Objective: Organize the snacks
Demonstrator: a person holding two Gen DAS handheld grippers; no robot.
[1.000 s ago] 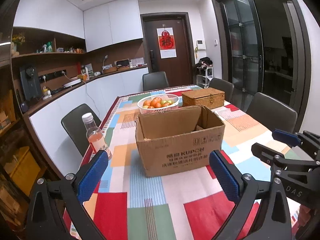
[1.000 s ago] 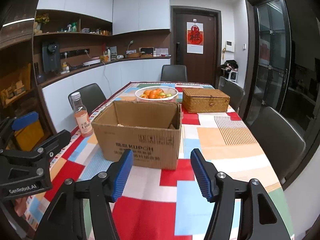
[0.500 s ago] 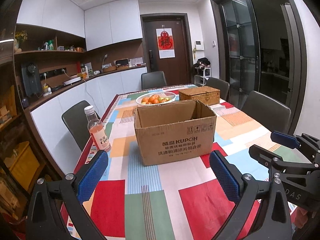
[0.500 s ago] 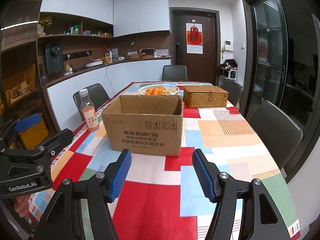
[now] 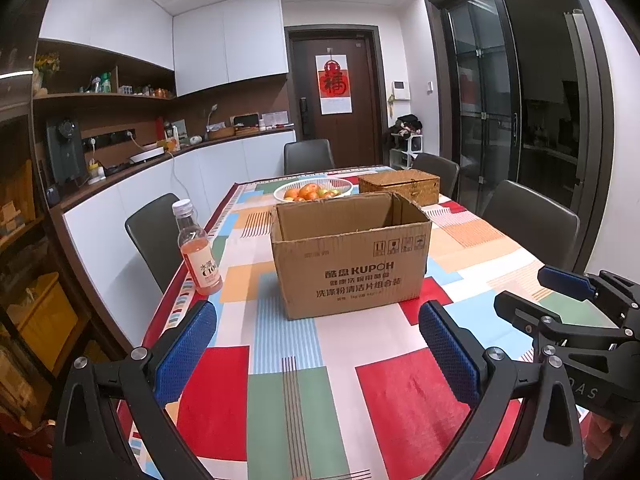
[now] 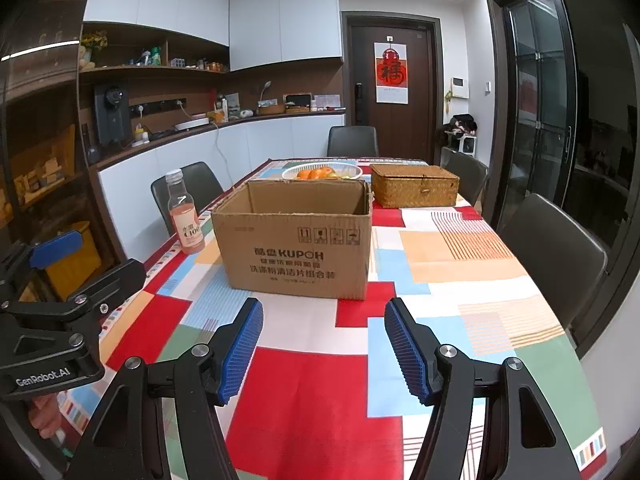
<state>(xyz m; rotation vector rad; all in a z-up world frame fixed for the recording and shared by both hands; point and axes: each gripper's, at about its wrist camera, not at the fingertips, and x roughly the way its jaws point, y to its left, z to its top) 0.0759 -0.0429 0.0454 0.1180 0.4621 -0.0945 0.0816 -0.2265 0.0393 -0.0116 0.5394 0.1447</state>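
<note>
— On the tabletop [image 5: 360, 392] with its patchwork cloth of many colours, what is sitting there?
— An open brown cardboard box [image 5: 350, 256] is standing mid-table, a pink drink bottle with a white cap [image 5: 196, 250] just to its left, a white basket of oranges [image 5: 314, 191] and a lidded woven wicker box [image 5: 400, 186] lying behind it.
— And the claws?
— The left claw [image 5: 318, 354] is gaping wide, holding nothing; the right claw [image 6: 324, 350] is standing partly open, empty too, both hovering short of the carton.
</note>
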